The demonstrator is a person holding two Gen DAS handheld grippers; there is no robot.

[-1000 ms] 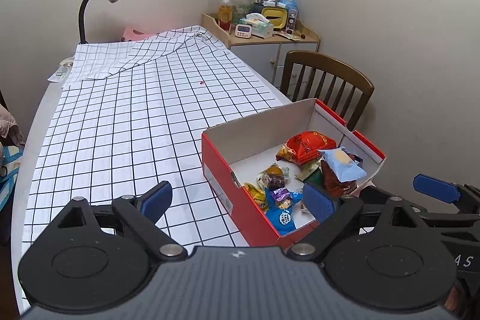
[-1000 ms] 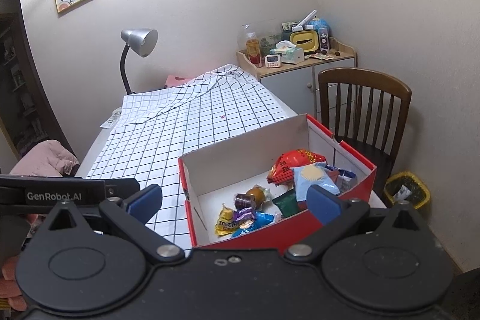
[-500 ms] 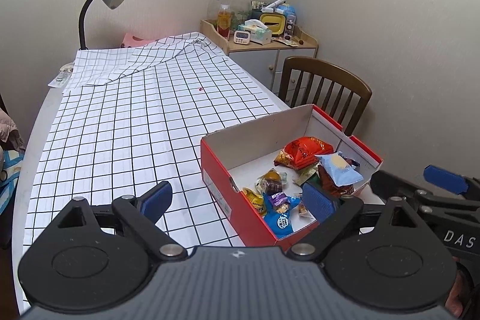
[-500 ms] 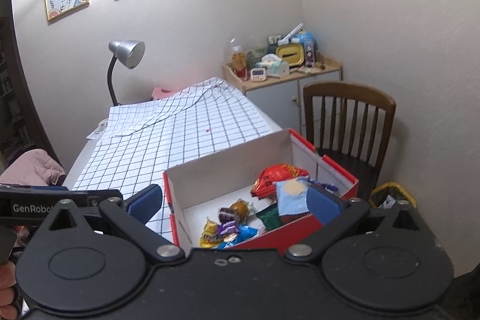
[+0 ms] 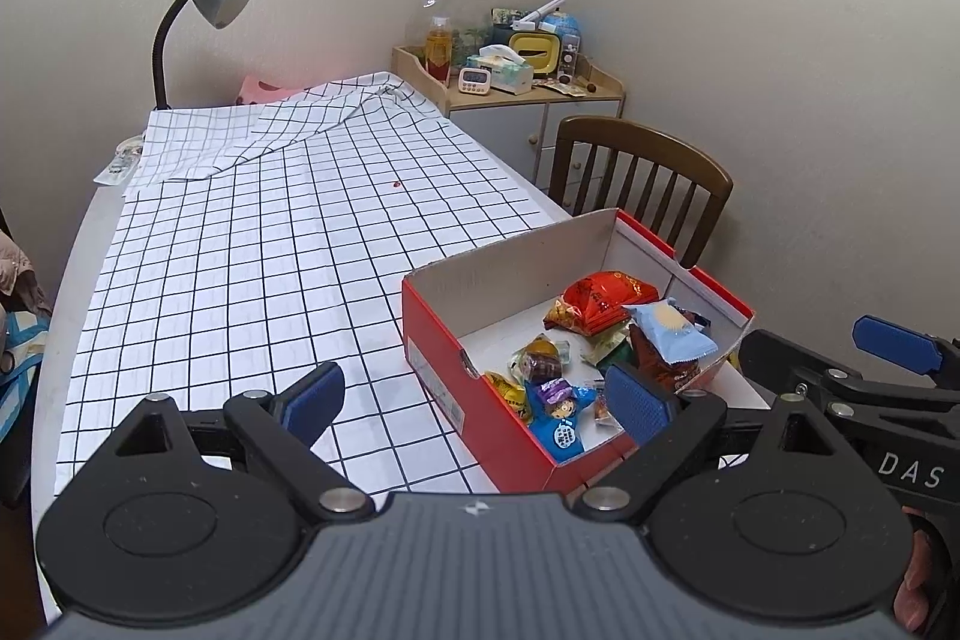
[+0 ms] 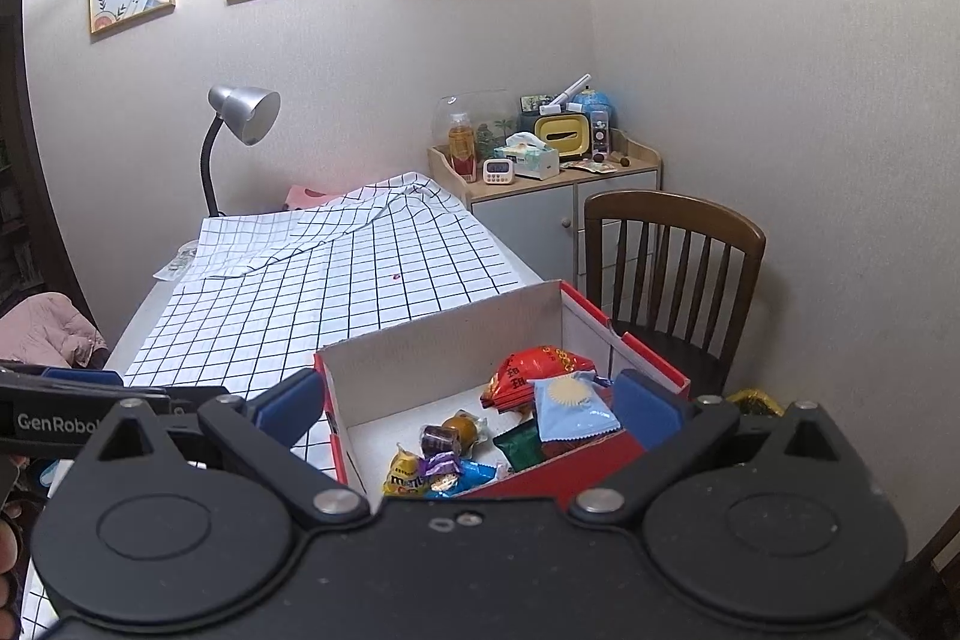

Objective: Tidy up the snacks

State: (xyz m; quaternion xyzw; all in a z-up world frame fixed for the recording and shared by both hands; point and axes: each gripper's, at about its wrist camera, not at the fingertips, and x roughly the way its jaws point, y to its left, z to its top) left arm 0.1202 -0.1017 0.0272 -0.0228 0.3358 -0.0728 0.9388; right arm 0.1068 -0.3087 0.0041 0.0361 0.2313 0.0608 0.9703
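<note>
A red cardboard box (image 5: 447, 358) (image 6: 651, 370) stands at the near right edge of the checked tablecloth. Inside lie several snacks: an orange-red bag (image 5: 600, 301) (image 6: 534, 370), a light blue packet (image 5: 669, 331) (image 6: 573, 409), a blue cartoon packet (image 5: 561, 421) and a yellow candy pack (image 6: 405, 475). My left gripper (image 5: 474, 400) hovers open above the box's near left corner, holding nothing. My right gripper (image 6: 468, 409) is open over the box, also holding nothing. The right gripper's blue fingertip (image 5: 897, 343) shows at the right of the left wrist view.
A checked tablecloth (image 5: 252, 244) covers the long table, folded over at the far end. A grey desk lamp (image 5: 210, 4) stands at the back left. A wooden chair (image 5: 642, 178) sits right of the table, before a cluttered cabinet (image 5: 528, 94).
Both grippers have lifted and pulled back from the box, so it sits lower and smaller in both views. The snacks in the box have not moved.
</note>
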